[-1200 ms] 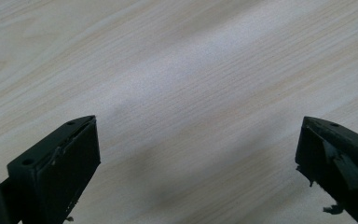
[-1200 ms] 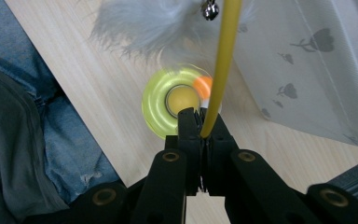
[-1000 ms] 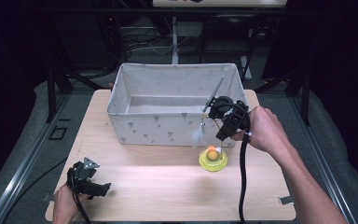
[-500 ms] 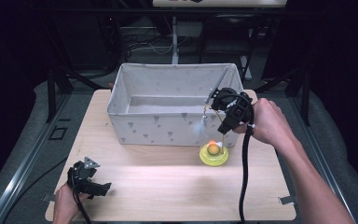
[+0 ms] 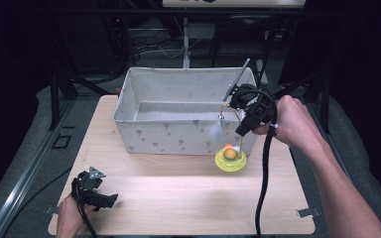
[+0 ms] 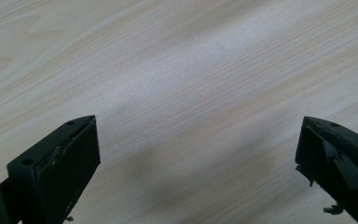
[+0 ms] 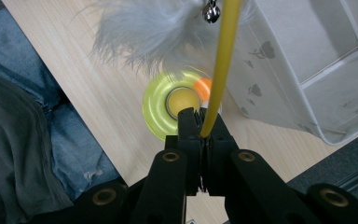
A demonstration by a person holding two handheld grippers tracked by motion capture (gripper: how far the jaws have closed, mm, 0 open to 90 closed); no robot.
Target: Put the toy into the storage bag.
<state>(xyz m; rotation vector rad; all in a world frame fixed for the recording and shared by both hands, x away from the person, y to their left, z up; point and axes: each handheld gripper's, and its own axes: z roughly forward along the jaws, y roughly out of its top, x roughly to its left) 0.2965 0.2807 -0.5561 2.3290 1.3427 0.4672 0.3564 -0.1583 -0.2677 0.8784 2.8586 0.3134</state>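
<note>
yellow springy cat-toy wand (image 7: 220, 70) with grey feather and round suction base (image 5: 230, 159)
right gripper (image 7: 201, 122) clamped shut on its stem beside the white fabric bin (image 5: 178, 136); left gripper (image 6: 198, 154) gaped wide, empty, over the wooden table (image 5: 178, 198).

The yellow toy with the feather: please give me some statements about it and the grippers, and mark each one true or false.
1. The right gripper is shut on the yellow wand. True.
2. The left gripper holds the feather. False: its jaws stand open over bare table.
3. The yellow-green disc lies inside the fabric bin. False: it is in front of the bin, on the table side.
4. A small bell hangs near the feather. True.
5. The bin is black. False: it is pale grey with small printed figures.
</note>
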